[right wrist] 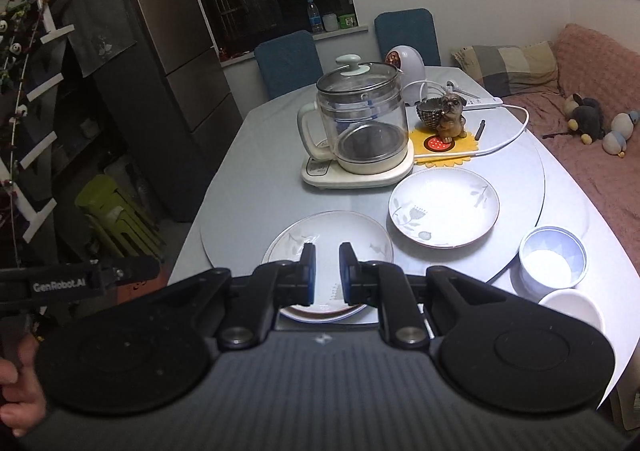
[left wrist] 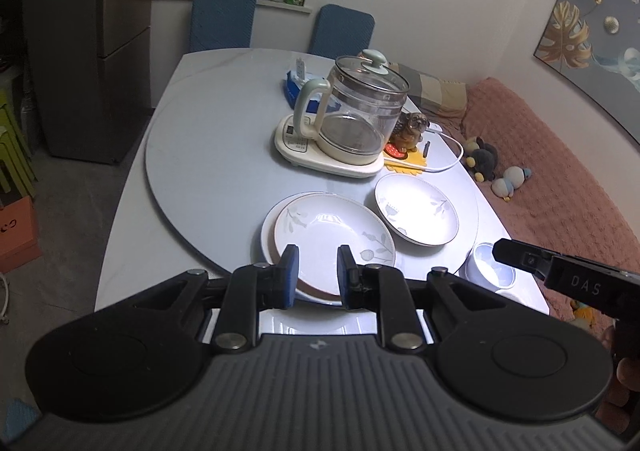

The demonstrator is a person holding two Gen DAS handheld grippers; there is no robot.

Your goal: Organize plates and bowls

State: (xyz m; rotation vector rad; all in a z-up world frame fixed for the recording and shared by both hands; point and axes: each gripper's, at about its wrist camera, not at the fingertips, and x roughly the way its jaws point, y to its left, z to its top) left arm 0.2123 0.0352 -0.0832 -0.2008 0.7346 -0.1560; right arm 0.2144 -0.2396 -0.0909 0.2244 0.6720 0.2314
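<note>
1. The left hand-held gripper (left wrist: 318, 273) is hovering empty, jaws nearly together.
2. The right hand-held gripper (right wrist: 326, 273) is hovering pressed together, empty.
3. The stacked plates (left wrist: 336, 239) are sitting on the surface (left wrist: 208, 171); a single plate (left wrist: 416, 209) is lying at 2 o'clock, a bowl (left wrist: 490, 265) at 3 o'clock.

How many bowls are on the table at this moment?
2. A blue-patterned bowl sits at the near right edge of the table; a plain white bowl sits just in front of it, partly hidden by the right gripper's body.
</note>
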